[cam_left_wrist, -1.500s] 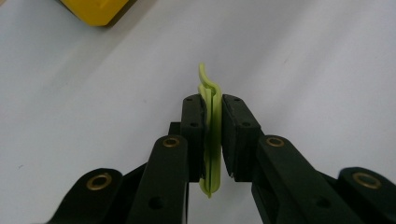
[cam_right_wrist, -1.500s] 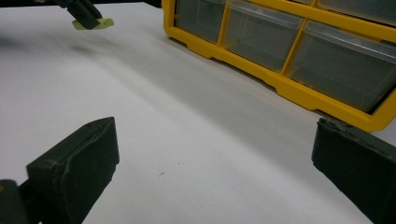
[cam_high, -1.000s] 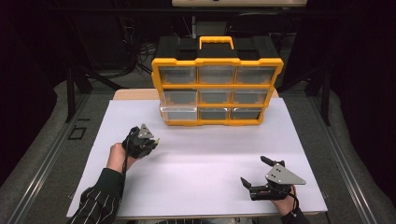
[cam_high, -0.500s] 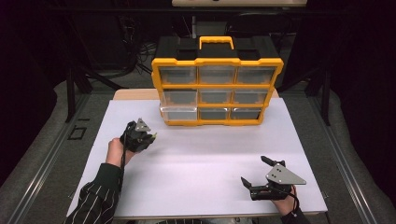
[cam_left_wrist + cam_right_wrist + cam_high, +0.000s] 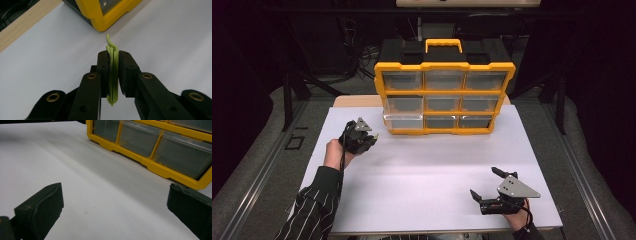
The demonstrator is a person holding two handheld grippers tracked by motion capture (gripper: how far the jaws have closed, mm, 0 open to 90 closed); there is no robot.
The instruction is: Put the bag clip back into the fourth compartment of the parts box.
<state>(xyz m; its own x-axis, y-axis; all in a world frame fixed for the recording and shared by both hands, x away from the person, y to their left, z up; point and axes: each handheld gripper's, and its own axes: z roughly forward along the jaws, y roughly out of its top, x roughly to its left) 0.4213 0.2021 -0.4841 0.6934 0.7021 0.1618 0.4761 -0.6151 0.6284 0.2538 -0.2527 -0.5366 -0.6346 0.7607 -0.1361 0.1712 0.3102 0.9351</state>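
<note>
A yellow and black drawer organizer (image 5: 444, 90) stands at the back of the white table (image 5: 422, 175); its bottom-left clear drawer (image 5: 404, 120) sticks out a little. My left gripper (image 5: 371, 138) hovers just left of that drawer, shut on a thin light-green clip (image 5: 112, 72) that stands upright between the pads. In the left gripper view the organizer's yellow corner (image 5: 105, 17) lies just ahead. My right gripper (image 5: 484, 184) rests at the table's front right, jaws wide open with nothing between them; its view looks toward the organizer's lower drawers (image 5: 160, 145).
A strip of wooden tabletop (image 5: 357, 101) shows behind the white sheet at the left of the organizer. Dark floor and black stands surround the table. The white sheet between the two grippers is bare.
My left gripper has risen and moved toward the organizer's bottom-left drawer with the green clip. The right gripper has stayed where it was.
</note>
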